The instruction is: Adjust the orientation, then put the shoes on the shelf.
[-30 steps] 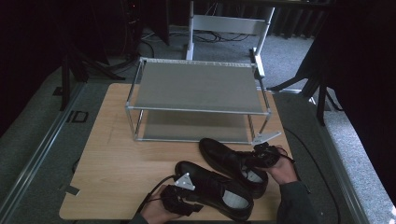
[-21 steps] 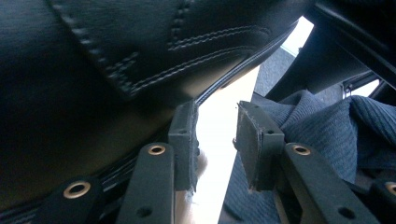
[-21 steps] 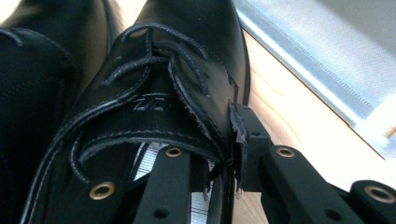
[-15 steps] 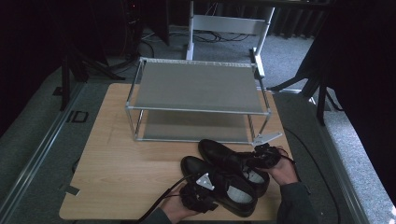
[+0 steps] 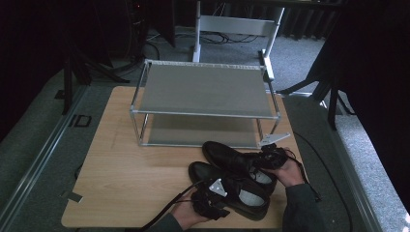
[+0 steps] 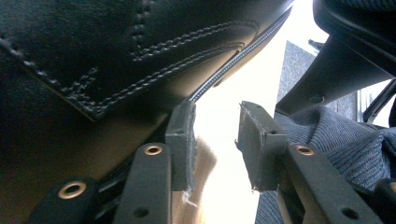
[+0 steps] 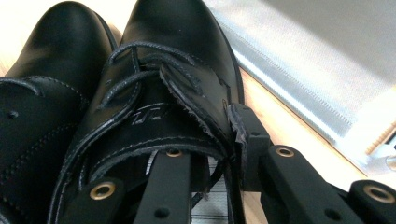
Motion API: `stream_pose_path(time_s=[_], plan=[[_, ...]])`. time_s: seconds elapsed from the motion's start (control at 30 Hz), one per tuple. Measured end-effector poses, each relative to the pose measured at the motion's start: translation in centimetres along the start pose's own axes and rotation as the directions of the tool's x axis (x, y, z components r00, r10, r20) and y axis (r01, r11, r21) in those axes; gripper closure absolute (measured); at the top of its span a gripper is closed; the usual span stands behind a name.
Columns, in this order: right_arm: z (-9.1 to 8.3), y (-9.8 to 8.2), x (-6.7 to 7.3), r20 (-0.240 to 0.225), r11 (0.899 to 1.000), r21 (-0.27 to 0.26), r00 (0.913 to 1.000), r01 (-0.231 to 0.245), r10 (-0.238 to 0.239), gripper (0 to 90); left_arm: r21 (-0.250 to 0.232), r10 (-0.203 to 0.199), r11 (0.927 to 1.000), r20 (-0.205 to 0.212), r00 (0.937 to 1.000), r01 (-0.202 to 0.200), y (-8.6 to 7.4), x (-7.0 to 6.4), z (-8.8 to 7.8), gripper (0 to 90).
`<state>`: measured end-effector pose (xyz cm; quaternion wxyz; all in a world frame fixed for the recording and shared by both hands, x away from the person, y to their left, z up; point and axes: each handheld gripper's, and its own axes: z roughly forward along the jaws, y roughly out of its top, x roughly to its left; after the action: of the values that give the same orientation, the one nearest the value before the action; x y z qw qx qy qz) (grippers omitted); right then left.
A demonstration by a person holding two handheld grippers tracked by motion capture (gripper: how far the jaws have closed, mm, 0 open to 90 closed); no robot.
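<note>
Two black lace-up shoes lie side by side on the wooden table (image 5: 121, 183). My left gripper (image 5: 220, 192) sits at the heel end of the near shoe (image 5: 244, 195). Its jaws have just been opening. In the left gripper view the gripper (image 6: 215, 116) is open: bare table shows between the pads, and the shoe's stitched leather (image 6: 93, 56) lies against the outside of the left pad (image 6: 181, 135). My right gripper (image 5: 265, 158) is shut on the far shoe (image 5: 225, 153). In the right gripper view one jaw of the gripper (image 7: 210, 140) is inside this shoe (image 7: 173, 56) and the other outside its side wall.
A two-tier metal shoe rack (image 5: 203, 89) stands behind the shoes, both shelves bare; its lower shelf edge (image 7: 299, 93) runs just past the held shoe. A knit sleeve (image 6: 336, 140) is close to the left gripper. Grey carpet surrounds the table.
The left hand and its gripper moved right, and the near shoe slid right until it lies against the far shoe. The right hand and its shoe stayed put.
</note>
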<state>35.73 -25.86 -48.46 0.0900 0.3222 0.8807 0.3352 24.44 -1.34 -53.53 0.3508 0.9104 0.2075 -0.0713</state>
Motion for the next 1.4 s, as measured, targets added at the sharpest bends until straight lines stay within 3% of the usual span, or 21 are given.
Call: stream_pose_path(time_s=[0.23,0.43,0.6,0.8,1.0,1.07,1.2,1.3,1.4], plan=[[-1.0,-0.9,-0.1,0.046,1.000,0.009,0.9989,-0.006,0.006,78.2,-0.018,-0.023,0.9996,-0.006,0.9997,0.023,0.3,1.0,0.0,70.5],[-2.1,-2.0,-1.2,0.053,0.999,0.004,0.9978,-0.041,0.040,77.8,-0.017,-0.013,0.9998,-0.005,0.9999,0.013,1.2,1.2,0.7,70.4],[-2.4,-1.9,-1.8,0.058,0.999,0.011,0.9975,-0.042,0.041,76.9,-0.014,-0.001,0.9999,-0.001,1.0000,0.001,2.3,0.9,1.5,70.4],[-2.3,-1.8,-2.3,0.045,0.999,0.012,0.9986,-0.030,0.030,76.0,-0.023,-0.003,0.9997,0.016,0.9999,0.003,2.4,1.1,1.7,70.5],[-2.5,-2.0,-2.0,0.072,0.998,0.038,0.9966,-0.042,0.039,62.4,-0.028,-0.003,0.9996,0.016,0.9999,0.004,2.3,1.1,1.7,70.2],[-2.9,-2.1,-1.7,0.080,0.999,0.043,0.9965,-0.027,0.023,57.9,-0.027,-0.003,0.9996,0.017,0.9999,0.004,2.3,1.1,1.8,70.2],[-4.4,-2.5,-1.0,0.113,1.000,0.018,0.9934,-0.018,0.016,53.9,-0.027,-0.007,0.9996,0.025,0.9997,0.008,2.4,1.2,1.8,70.2],[-6.8,-3.3,0.3,0.156,0.999,-0.030,0.9869,-0.038,0.042,48.8,-0.025,-0.008,0.9996,0.027,0.9996,0.009,2.4,1.2,1.8,70.3],[-7.7,-3.6,1.1,0.156,0.997,-0.057,0.9856,-0.056,0.064,49.1,-0.025,-0.013,0.9996,0.028,0.9995,0.013,2.4,1.2,1.8,70.3]])
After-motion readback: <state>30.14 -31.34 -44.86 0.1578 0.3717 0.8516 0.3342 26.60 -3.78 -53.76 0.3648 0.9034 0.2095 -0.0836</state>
